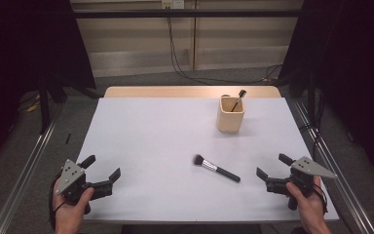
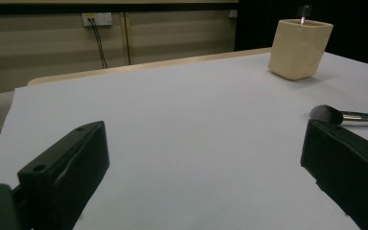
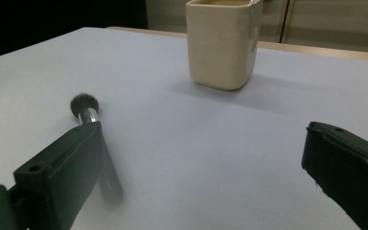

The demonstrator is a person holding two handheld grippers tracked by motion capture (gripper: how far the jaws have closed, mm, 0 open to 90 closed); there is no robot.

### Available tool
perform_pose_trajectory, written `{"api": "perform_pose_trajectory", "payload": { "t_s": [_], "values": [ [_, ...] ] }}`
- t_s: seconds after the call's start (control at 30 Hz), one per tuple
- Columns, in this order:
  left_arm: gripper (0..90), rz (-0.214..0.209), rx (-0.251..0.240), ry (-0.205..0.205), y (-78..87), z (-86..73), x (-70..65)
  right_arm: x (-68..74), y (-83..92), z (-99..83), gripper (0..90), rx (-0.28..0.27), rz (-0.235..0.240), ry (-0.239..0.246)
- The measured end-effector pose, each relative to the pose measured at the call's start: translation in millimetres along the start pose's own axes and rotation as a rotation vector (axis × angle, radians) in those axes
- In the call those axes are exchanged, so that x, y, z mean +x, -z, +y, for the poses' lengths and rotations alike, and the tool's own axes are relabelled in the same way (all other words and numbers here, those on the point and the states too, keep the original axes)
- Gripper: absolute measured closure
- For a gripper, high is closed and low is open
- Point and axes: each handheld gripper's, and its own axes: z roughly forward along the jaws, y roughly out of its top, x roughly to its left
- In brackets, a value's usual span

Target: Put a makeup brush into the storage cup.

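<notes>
Three cameras: one high and fixed, two riding low on the grippers.

The high view looks forward and down on the whole table (image 1: 151, 146) from the person's side. The left gripper view sits low at the table's 7 o'clock corner and faces toward 1 o'clock. The right gripper view sits low at 5 o'clock, faces toward 11 o'clock, and is nearer to the beige cup (image 3: 223, 43). All three views share the cup (image 1: 231, 115) and the makeup brush (image 1: 216, 168).
</notes>
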Motion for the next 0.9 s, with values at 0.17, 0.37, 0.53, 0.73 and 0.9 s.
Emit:
{"api": "perform_pose_trajectory", "payload": {
  "t_s": [0.17, 0.37, 0.53, 0.73, 0.9],
  "values": [
    [2.6, 0.005, 0.003, 0.001, -0.4, -0.4, 1.8, 0.0, -1.2, -0.1, 0.9, -0.001, 0.011, 0.005],
    [2.6, 0.001, 0.008, 0.006, -2.9, -1.5, 4.0, 0.1, -4.8, 0.6, 1.0, -0.002, 0.017, 0.006],
    [2.7, 0.003, 0.006, 0.001, -1.4, -1.1, 3.5, 5.3, -8.2, 2.4, 0.9, -0.002, 0.047, 0.026],
    [2.7, 0.014, 0.000, 0.008, 1.1, 0.4, 5.6, 9.5, -14.4, 3.0, 1.1, 0.010, 0.064, 0.033],
    [2.7, 0.017, 0.006, 0.006, -0.7, -0.2, 5.6, 15.1, -21.6, 9.6, 1.1, 0.013, 0.100, 0.027]
  ]
}}
